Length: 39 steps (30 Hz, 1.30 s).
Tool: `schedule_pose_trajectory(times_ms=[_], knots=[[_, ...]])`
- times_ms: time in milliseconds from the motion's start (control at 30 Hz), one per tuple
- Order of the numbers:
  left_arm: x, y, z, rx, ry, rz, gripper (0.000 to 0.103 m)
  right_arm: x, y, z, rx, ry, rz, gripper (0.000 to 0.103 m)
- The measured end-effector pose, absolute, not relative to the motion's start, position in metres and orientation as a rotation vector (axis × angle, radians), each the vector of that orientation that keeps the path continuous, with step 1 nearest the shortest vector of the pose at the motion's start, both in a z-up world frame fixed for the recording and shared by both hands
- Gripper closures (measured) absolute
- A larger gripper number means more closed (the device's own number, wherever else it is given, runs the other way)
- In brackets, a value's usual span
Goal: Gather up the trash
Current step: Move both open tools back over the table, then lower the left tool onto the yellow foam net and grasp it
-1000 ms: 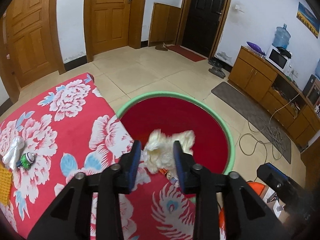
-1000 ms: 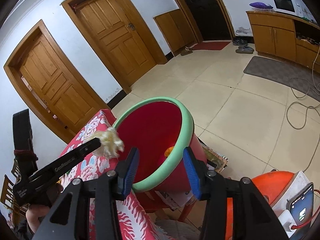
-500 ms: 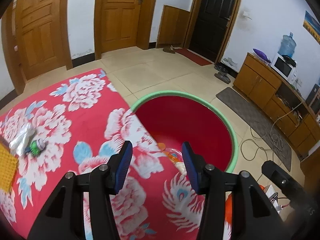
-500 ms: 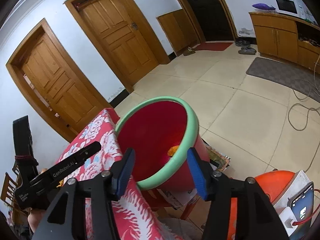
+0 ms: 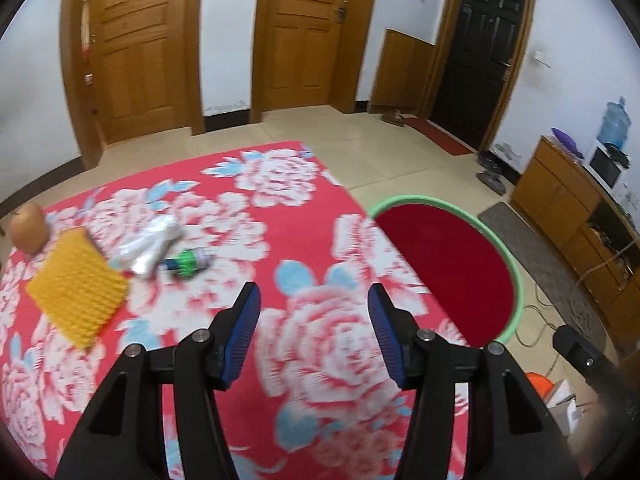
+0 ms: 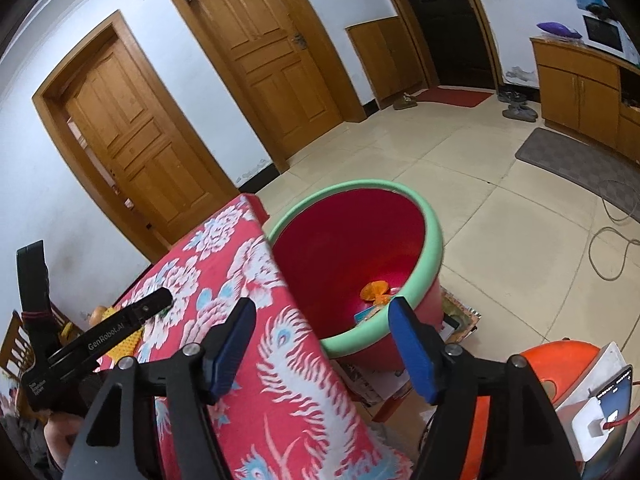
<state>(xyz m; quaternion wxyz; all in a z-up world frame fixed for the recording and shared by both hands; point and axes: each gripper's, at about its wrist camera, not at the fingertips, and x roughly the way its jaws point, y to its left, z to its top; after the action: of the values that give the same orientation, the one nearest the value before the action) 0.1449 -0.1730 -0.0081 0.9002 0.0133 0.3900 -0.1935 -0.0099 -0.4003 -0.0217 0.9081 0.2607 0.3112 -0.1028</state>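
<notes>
Trash left to collect sits at the far left of the surface [image 5: 312, 216], a table under a red cloth with white flowers. In the left wrist view, from the left edge: a round brownish fruit [image 5: 27, 229] near the corner, then a yellow ridged mat [image 5: 76, 286], then a crumpled clear wrapper [image 5: 150, 245] lying against a small green and blue bottle [image 5: 186, 263]. Wrapper and bottle touch, so they could probably be taken together or one after the other; blur keeps me from saying more about them.

Nearer the middle, the left gripper [image 5: 314, 332] points down over bare cloth. Its jaws have just been opening and stand apart with nothing between them. That suits a hand that has let its load go and is heading for the next piece, which I judge to be the wrapper and bottle.

Right of the cloth's edge stands the red basin [image 5: 516, 240] with a green rim, low beside the table so that things can drop into it. The right wrist view shows orange scraps and packets [image 6: 376, 296] on its bottom, so part of the job looks done.

The right gripper [image 6: 322, 344] hangs over the table's edge beside the basin. Its jaws have also just been opening, and they are wide and empty.
</notes>
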Motion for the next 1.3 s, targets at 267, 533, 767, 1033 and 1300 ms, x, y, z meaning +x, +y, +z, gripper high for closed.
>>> schedule_pose_trajectory(times_ms=[267,533,767,1033,1300], knots=[[0.149,-0.123,-0.009,-0.014,0.809,-0.294,0.039,-0.003,-0.370,-0.019,0.491,0.670,-0.184,0.026],[0.155,-0.071,-0.017,-0.075,0.832,-0.177,0.039,0.003,-0.349,-0.018,0.472,0.687,-0.159,0.024],[0.164,-0.026,-0.021,-0.101,0.822,-0.059,0.039,0.010,-0.333,-0.014,0.467,0.694,-0.130,0.023],[0.185,0.008,-0.038,-0.155,0.848,-0.004,0.039,0.015,-0.321,-0.015,0.453,0.711,-0.111,0.022],[0.196,0.008,-0.054,-0.224,0.855,-0.096,0.044,0.017,-0.318,-0.014,0.439,0.717,-0.117,0.022]])
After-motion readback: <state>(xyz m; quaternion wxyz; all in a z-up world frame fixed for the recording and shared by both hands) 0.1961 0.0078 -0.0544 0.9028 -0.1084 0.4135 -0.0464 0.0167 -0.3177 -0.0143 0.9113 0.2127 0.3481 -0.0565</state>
